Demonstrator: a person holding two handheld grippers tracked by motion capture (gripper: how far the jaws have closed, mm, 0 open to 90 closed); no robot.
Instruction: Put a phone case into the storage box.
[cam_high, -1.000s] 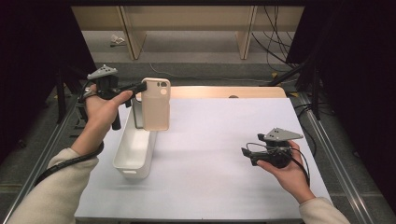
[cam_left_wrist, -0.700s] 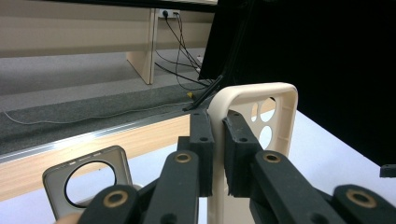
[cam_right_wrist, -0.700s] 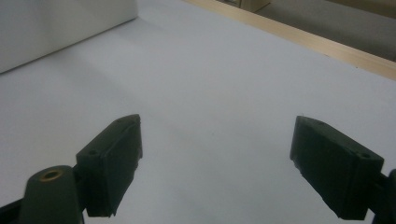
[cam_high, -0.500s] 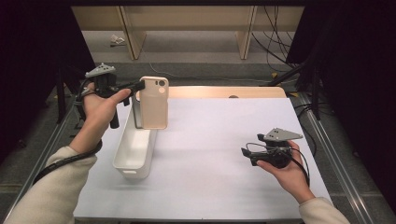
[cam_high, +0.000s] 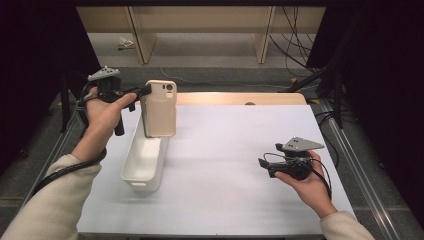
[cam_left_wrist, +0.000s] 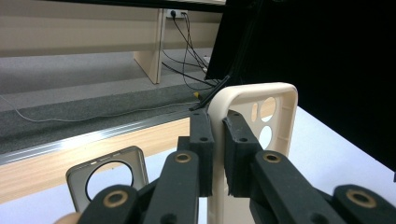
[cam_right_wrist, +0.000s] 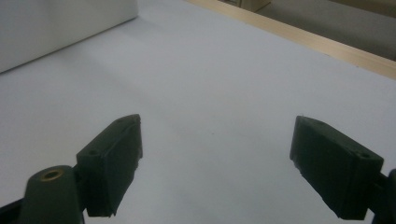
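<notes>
Gripping beige phone case (cam_high: 161, 107) in left gripper (cam_high: 141, 92) jaws, hiding bin (cam_high: 145, 162) far end, right gripper (cam_high: 263, 164) jaws apart

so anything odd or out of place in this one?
Nothing damaged or spilled. The left gripper is shut on the rim of a beige phone case, holding it upright over the far end of the white bin. A grey phone case stands upright behind it. The right gripper is open above the bare table.

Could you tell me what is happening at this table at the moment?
A person's left hand-held gripper is shut on the edge of a beige phone case, holding it upright above the far end of a white bin. The right hand-held gripper rests open over the white table, holding nothing.
</notes>
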